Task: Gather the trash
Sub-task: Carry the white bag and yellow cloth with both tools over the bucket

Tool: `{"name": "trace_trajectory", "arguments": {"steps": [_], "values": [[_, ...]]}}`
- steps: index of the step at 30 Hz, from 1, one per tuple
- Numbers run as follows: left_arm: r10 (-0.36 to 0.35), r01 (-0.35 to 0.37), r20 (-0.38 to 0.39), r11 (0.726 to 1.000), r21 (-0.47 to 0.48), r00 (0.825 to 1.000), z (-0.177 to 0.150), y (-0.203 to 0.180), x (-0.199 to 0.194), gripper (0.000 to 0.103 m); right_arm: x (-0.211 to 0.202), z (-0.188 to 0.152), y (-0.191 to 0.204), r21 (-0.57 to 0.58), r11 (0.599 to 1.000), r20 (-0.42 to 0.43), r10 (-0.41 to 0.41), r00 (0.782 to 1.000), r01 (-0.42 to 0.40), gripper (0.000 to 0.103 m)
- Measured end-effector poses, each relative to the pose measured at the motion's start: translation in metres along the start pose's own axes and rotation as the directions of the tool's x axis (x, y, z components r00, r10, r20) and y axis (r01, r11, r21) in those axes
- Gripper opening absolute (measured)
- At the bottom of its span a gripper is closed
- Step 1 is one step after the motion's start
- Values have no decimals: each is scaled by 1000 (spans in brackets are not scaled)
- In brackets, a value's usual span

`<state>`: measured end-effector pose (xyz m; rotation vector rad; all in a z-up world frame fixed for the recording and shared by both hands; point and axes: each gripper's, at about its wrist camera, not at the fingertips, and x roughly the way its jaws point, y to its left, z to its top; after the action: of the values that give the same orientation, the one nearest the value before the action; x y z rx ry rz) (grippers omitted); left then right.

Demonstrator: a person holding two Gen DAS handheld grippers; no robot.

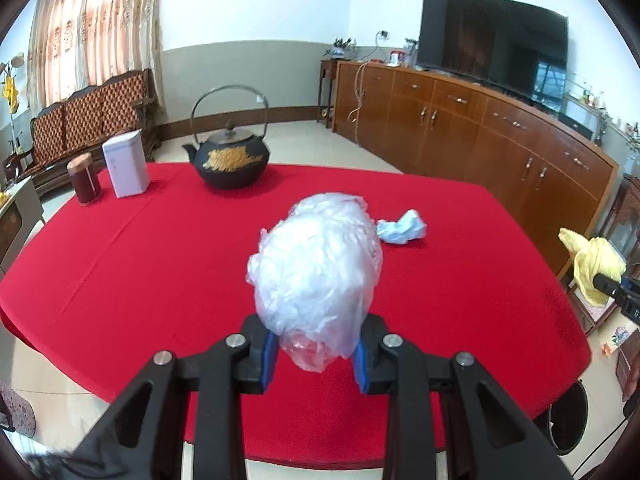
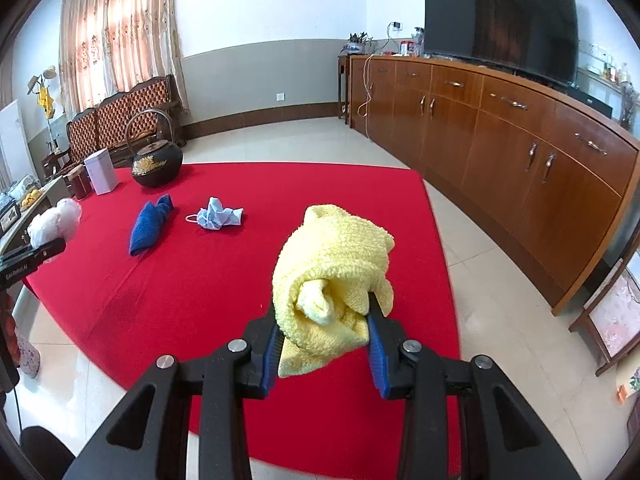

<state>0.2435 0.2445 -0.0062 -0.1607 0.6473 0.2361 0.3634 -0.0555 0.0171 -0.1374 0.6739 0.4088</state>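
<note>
Your left gripper is clamped on a crumpled clear plastic bag. The blue pads press the bag's lower end from both sides, and the bulk of the bag bulges forward beyond the fingertips, raised above the red tablecloth.

Your right gripper is clamped on a rolled yellow towel. The towel sits between the blue pads and stands up past them, also lifted off the cloth near the table's right edge.

In the left view, the yellow towel and the tip of your right gripper show at the far right, beyond the table edge. In the right view, the bag and the tip of your left gripper show at the far left edge.

Items lying on the tablecloth:
- A crumpled light-blue face mask, near the middle of the table. In the left view it lies just to the right of the bag.
- A rolled dark-blue cloth, left of the mask and apart from it; the left view does not show it.

Items at the far end of the table:
- A black iron teapot with gold decoration and an upright hoop handle.
- A white box, left of the teapot.
- A dark red canister, just left of the box.

A wooden sideboard with a television on it runs along the right side of the room.
</note>
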Motion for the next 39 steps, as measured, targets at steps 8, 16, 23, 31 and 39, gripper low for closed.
{"name": "trace_trajectory", "arguments": {"steps": [8,16,23,31,39], "values": [[-34,31,64,999,40,997,-10,-36,-37,31,-47,-27,-20,40,999,24,-25,999,24,39],[-84,80,64,995,58,994,-32,-68,-50,31,-78,-49,-39,82,996,31,-40,999,37,39],[-160,154,48,983,102,986,-49,-104,-59,31,-107,-76,-56,128,990,31,-62,998,58,39],[-259,253,8,951,177,966,-67,-158,-62,32,-136,-120,-90,196,972,-5,-130,992,128,39],[-351,348,-33,904,247,936,-85,-218,-67,31,-167,-167,-133,263,941,-51,-208,977,215,39]]}}
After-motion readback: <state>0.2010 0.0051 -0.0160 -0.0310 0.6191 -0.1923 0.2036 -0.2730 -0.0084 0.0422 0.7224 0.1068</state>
